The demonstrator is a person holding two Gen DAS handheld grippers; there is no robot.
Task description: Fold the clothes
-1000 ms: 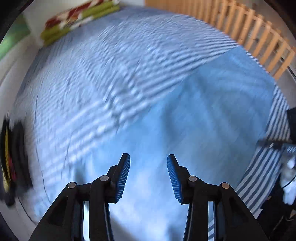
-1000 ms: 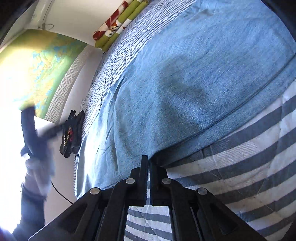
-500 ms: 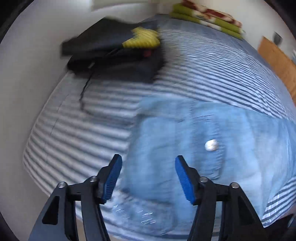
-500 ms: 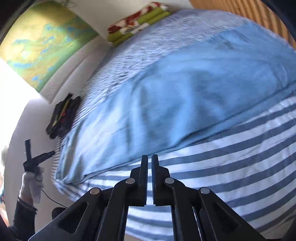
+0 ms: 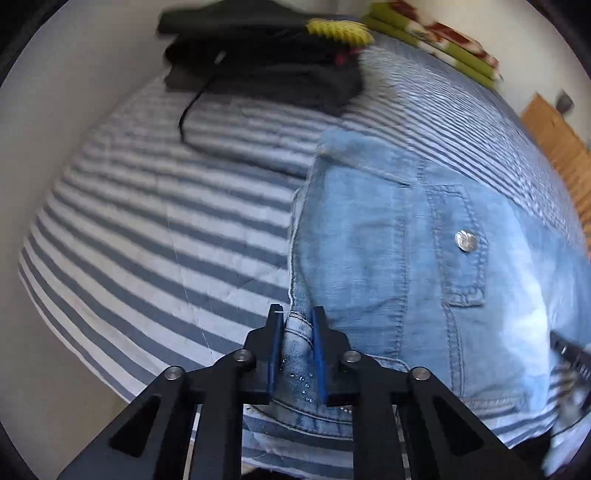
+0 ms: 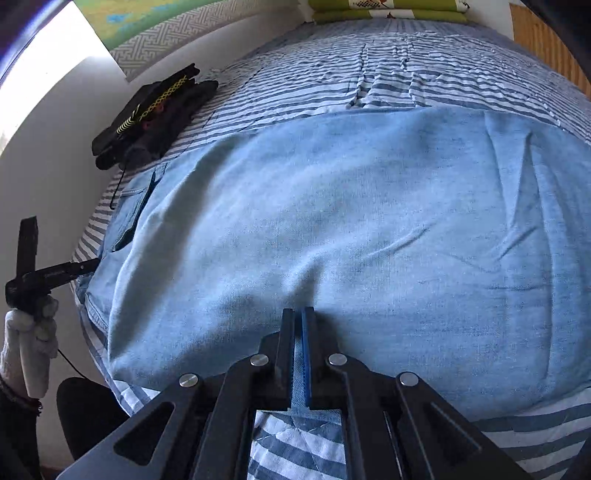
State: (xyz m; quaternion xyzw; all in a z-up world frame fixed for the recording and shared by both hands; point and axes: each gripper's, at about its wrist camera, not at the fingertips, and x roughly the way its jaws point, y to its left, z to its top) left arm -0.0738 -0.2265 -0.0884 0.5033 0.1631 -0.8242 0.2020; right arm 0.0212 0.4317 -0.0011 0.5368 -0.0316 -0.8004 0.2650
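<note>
Left claw [image 5: 298, 314] astride denim garment's [image 5: 373, 258] edge

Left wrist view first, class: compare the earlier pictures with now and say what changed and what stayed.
The left gripper swung to the denim garment's corner; its jaws have just been closing onto the hem. The right gripper stayed pinched on the edge. The black clothes pile lay unmoved.

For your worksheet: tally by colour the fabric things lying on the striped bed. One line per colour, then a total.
Light blue denim garment: 1
Black clothing pile: 1
Green and red folded blanket: 1
Total: 3
</note>
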